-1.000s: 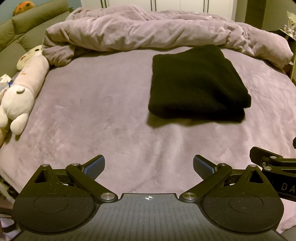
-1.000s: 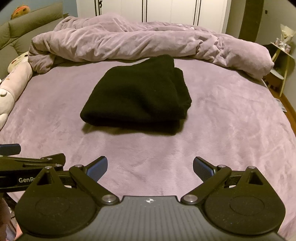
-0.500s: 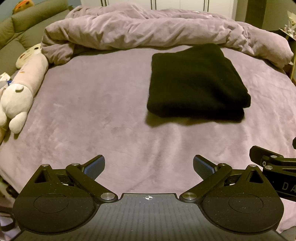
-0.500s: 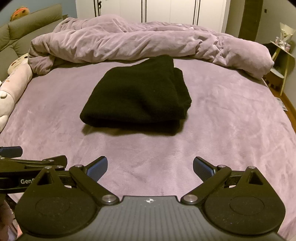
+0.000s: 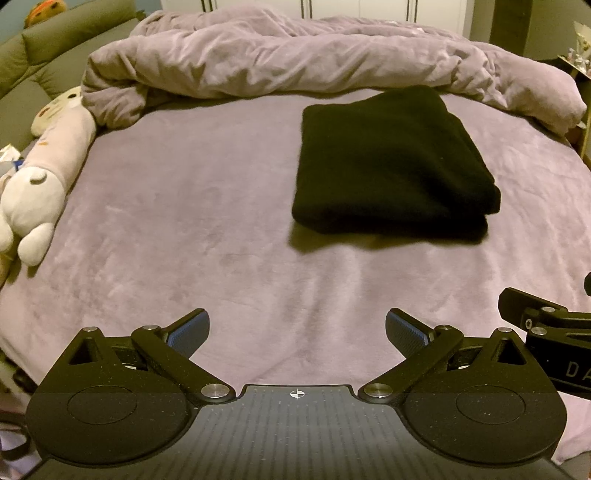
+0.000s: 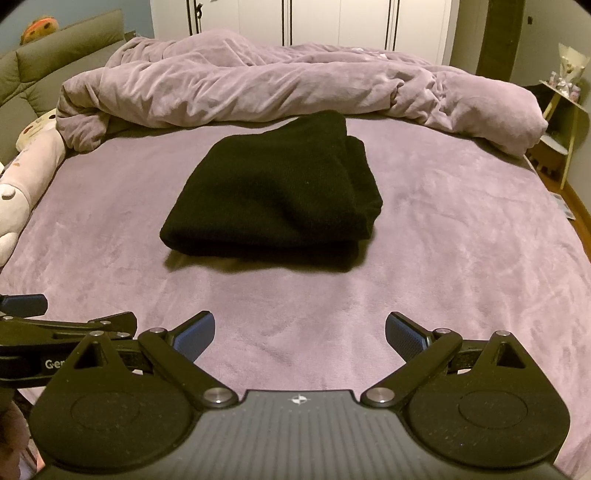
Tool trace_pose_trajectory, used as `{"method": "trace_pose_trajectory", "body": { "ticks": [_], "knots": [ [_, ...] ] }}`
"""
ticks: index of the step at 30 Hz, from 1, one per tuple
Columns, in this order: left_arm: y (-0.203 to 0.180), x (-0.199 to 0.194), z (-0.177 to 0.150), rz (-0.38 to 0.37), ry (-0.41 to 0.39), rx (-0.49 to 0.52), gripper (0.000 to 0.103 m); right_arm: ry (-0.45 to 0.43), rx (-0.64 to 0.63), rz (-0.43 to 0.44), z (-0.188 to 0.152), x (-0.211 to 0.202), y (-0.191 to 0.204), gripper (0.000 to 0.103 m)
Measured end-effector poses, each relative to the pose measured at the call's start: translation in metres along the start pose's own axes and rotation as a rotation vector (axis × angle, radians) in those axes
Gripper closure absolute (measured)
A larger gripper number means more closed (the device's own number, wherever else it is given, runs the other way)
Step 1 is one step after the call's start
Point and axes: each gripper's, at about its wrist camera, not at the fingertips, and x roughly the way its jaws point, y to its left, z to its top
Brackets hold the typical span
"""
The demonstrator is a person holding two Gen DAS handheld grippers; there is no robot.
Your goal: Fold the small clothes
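A bed [image 6: 461, 258] with a mauve sheet fills the room, a rumpled duvet [image 6: 258, 88] heaped along its far side. White wardrobe doors [image 6: 332, 22] stand behind — a green headboard [image 6: 55, 59] at left, a small shelf [image 6: 561, 122] at right. Warm, dim light.

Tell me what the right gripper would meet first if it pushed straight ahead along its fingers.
Probably the folded black garment, which lies almost dead ahead of the open right gripper. Only bare purple bedsheet shows in between. If the gripper points slightly downward, it could touch the sheet first; depth is unclear.

Both views — slightly raised, tilted.
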Motion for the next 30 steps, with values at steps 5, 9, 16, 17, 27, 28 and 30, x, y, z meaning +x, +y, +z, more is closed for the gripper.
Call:
{"method": "trace_pose_trajectory", "body": {
  "ticks": [5,9,16,17,27,28,30],
  "knots": [
    [0.000,0.000,0.000,0.000,0.000,0.000,0.000,-0.003,0.000,0.002,0.000,0.000,-0.001,0.004],
    [-0.001,0.000,0.001,0.004,0.002,0.000,0.000,-0.003,-0.002,0.003,0.000,0.000,0.000,0.004],
    [-0.004,0.001,0.001,0.022,0.000,0.007,0.000,-0.001,-0.001,0.000,0.000,0.000,-0.001,0.004],
    [-0.005,0.001,0.001,0.021,0.000,0.006,0.000,-0.001,-0.001,0.000,0.000,0.000,-0.001,0.004],
    [-0.006,0.004,0.001,-0.014,0.007,0.001,0.000,-0.001,0.009,-0.004,0.001,0.000,-0.008,0.004],
    [-0.007,0.004,0.001,-0.011,0.011,0.004,0.000,-0.001,0.009,-0.005,0.001,0.000,-0.008,0.004],
    [-0.011,0.005,0.002,0.008,0.025,0.018,0.000,0.001,0.011,-0.007,0.001,0.000,-0.009,0.004]
  ]
}}
